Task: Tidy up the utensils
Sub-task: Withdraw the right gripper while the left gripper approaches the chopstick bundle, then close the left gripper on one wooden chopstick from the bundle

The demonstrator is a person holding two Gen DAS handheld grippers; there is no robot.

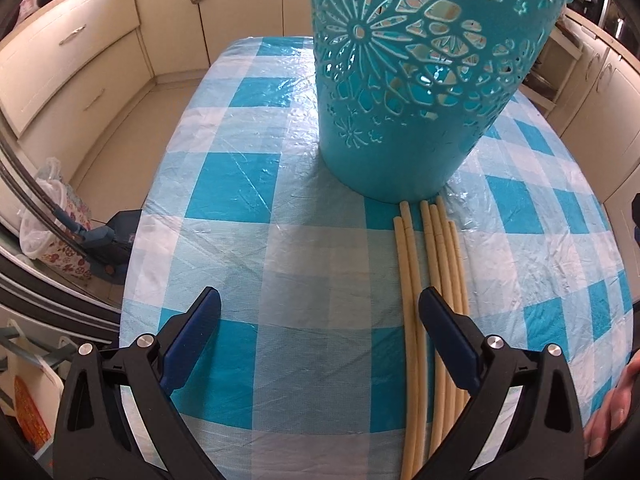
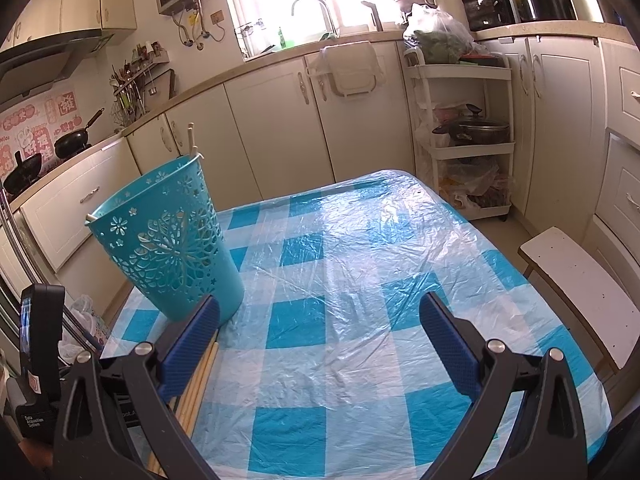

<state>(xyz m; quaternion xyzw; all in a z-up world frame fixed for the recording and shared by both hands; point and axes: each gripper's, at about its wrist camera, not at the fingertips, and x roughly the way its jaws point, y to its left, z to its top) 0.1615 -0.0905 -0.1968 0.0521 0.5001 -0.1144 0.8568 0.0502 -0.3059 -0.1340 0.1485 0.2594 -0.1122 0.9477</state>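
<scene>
Two risks, biggest first. Table [image 2: 360, 240], filling the middle of both frames under a slick, wrinkled plastic cover: easy for anything nudged to skate toward the edge. Basket [image 1: 408, 80], tall and narrow at the foot, top centre in the left view and left of centre in the right one, a few sticks already poking above its rim: likely to tip if bumped high up or loaded off-centre. Chopsticks [image 1: 412, 300], loose in a row at lower centre-right of the left view, tips just short of the basket's foot: prone to rolling apart if pinched unevenly. Left tongs [image 1: 320, 312] spread wide, holding nothing, one finger over the chopsticks. Right tongs [image 2: 320, 320] spread too, empty, chopsticks just under the left finger.
</scene>
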